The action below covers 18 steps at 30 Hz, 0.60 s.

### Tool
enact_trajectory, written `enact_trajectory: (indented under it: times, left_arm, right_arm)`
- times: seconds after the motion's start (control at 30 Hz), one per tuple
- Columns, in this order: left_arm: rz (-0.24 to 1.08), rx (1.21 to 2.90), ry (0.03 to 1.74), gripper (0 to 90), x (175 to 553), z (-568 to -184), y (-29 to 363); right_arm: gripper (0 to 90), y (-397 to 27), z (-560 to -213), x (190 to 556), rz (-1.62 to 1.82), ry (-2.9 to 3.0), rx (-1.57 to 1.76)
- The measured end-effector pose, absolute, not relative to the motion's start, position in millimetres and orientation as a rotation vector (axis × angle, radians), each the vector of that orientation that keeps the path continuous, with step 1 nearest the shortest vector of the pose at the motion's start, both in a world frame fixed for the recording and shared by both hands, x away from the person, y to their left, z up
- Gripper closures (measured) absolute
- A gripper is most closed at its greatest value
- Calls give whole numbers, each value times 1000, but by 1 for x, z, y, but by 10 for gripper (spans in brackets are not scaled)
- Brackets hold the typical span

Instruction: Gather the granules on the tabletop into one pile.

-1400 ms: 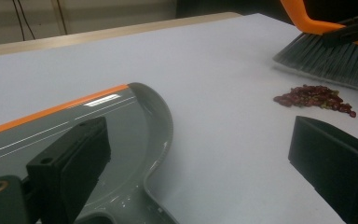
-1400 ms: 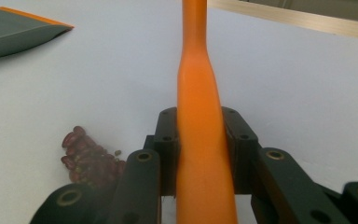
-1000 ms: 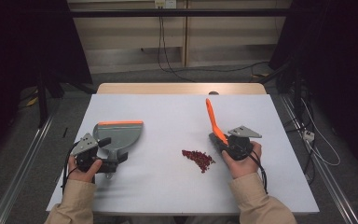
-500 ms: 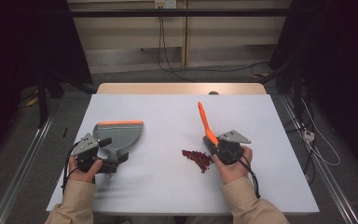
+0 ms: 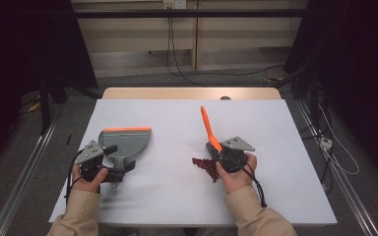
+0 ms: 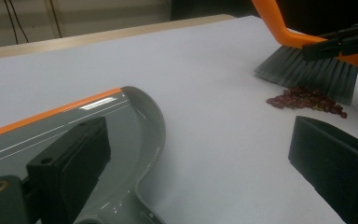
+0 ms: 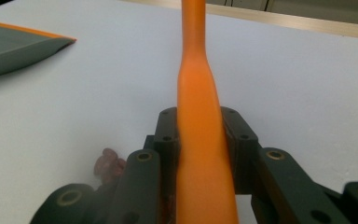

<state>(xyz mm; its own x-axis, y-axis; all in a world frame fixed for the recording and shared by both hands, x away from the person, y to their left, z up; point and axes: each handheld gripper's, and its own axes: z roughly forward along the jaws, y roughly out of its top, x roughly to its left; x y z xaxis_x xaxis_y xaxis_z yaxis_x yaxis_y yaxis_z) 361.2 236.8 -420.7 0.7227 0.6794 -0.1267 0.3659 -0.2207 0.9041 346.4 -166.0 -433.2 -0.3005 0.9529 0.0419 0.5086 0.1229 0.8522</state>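
Observation:
A grey dustpan (image 5: 126, 141) with an orange lip lies flat on the left of the white table (image 5: 280, 128). My left gripper (image 5: 112, 164) sits at its handle, and in the left gripper view its jaws stand wide apart, one over the dustpan (image 6: 121, 121); the left gripper (image 6: 200, 154) is open. My right gripper (image 5: 224, 155) is shut on the orange handle of a brush (image 5: 207, 127). In the left gripper view its grey bristles (image 6: 307, 77) rest at a small pile of dark red bits (image 6: 307, 100). The pile (image 5: 205, 167) lies just left of the right hand.
A wooden strip (image 5: 192, 93) runs along the table's far edge, with cables on the floor beyond. Metal rails flank the table on both sides. Bare white tabletop lies between dustpan and pile.
My right gripper has carried the brush left and nearer the person, bringing the bristles down to the red pile. The left gripper and the dustpan have stayed still.

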Motion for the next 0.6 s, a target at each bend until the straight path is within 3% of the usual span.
enact_trajectory:
  times: [0.6]
  left_arm:
    - [360,1838,817,52,362,-421,236]
  right_arm:
    - [712,-181,-406,353,1268,1982,1271]
